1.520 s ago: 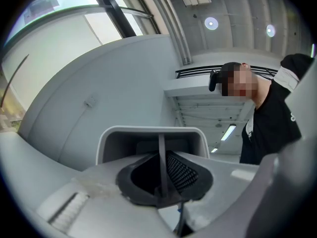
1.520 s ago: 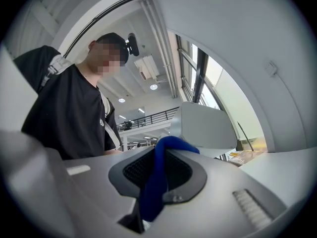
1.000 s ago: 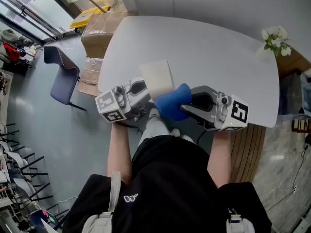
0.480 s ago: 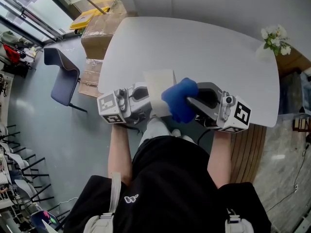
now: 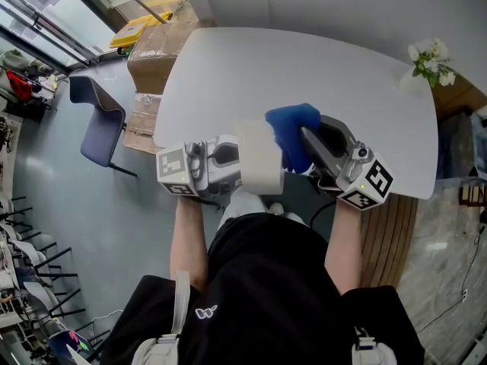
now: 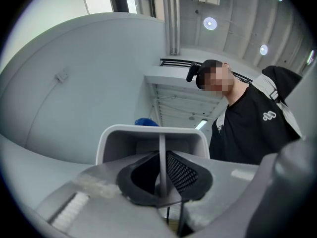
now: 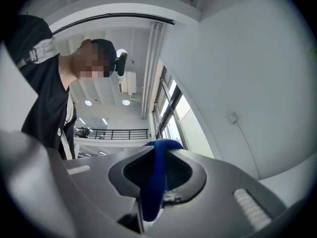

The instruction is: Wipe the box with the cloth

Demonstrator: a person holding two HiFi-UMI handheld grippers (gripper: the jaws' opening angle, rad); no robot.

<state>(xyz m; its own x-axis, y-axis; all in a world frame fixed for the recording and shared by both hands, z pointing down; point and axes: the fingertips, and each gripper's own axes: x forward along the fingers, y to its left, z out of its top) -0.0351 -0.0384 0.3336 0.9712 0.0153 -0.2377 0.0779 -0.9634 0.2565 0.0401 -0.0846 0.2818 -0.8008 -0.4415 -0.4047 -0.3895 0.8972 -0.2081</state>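
In the head view a white box is held above the table's near edge, in front of the person's body. My left gripper is shut on the box's left wall. The left gripper view shows that thin wall pinched between the dark pads, the box's rim beyond it and a bit of blue cloth behind. My right gripper is shut on the blue cloth, which lies against the box's far right corner. In the right gripper view the cloth hangs between the closed jaws.
The round white table spreads beyond the box. White flowers stand at its far right edge. On the floor to the left are a blue chair and cardboard boxes. Wooden slats lie at the right.
The right gripper has carried the cloth from the box's near right side up to its far right corner. The left gripper has turned the box and brought it nearer the person.
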